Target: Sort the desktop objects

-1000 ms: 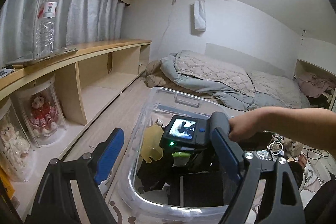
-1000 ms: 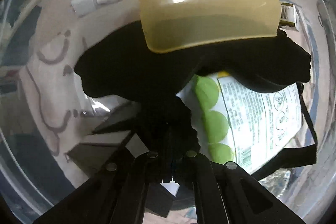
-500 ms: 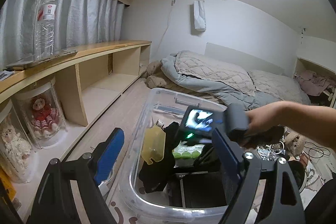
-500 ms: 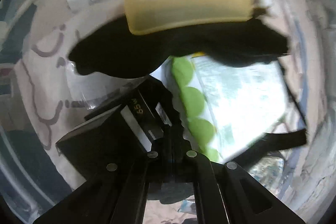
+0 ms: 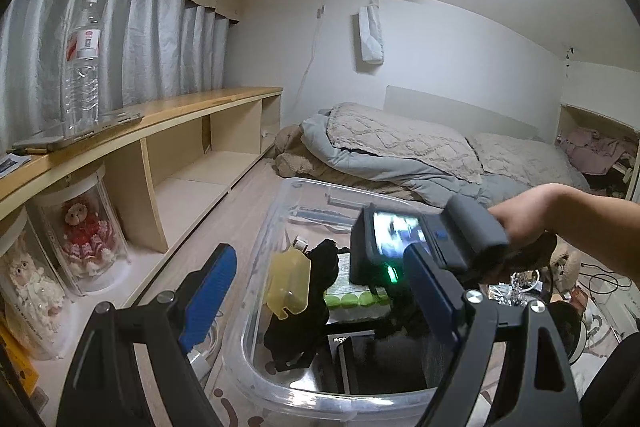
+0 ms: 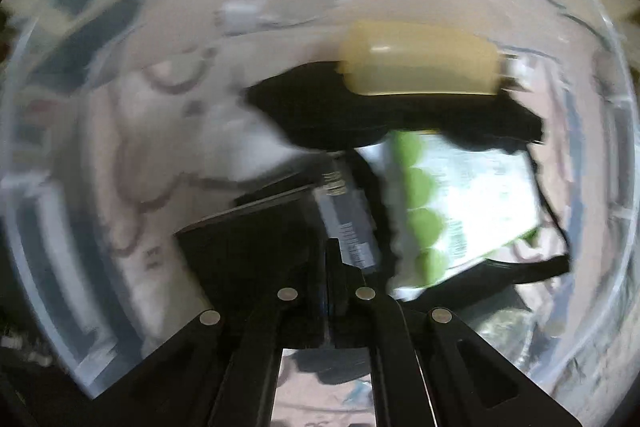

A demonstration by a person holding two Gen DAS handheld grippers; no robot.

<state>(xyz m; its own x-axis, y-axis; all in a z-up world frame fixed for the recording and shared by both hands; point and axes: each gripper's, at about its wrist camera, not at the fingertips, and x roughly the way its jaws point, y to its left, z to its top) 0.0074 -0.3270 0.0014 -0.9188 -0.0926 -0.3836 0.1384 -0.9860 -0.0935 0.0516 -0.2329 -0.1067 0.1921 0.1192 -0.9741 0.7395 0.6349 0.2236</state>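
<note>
A clear plastic bin (image 5: pixel 280 211) on the floor holds a yellow translucent plastic piece (image 5: pixel 289 283), a black cloth item (image 5: pixel 304 319), a white packet with green dots (image 5: pixel 356 299) and a black box (image 5: pixel 376 359). My left gripper (image 5: pixel 320 259) stands open before the bin's near rim, with nothing between its blue pads. A hand holds the right gripper's body (image 5: pixel 404 239) above the bin, pointing down. In the blurred right wrist view, the right gripper (image 6: pixel 332 255) is shut with nothing in it, above the black box (image 6: pixel 248 255), the packet (image 6: pixel 460 211) and the yellow piece (image 6: pixel 420 59).
A wooden shelf unit (image 5: pixel 192 107) along the left wall carries a water bottle (image 5: pixel 82 63) and a flat device (image 5: pixel 80 135). Dolls in clear cases (image 5: pixel 86 231) stand below. A white charger (image 5: pixel 200 359) lies by the bin. A bed (image 5: pixel 400 147) lies behind, clutter at right.
The right gripper has risen out of the bin, so its contents look smaller and farther below. The hand moved up and to the right. My left gripper has stayed put.
</note>
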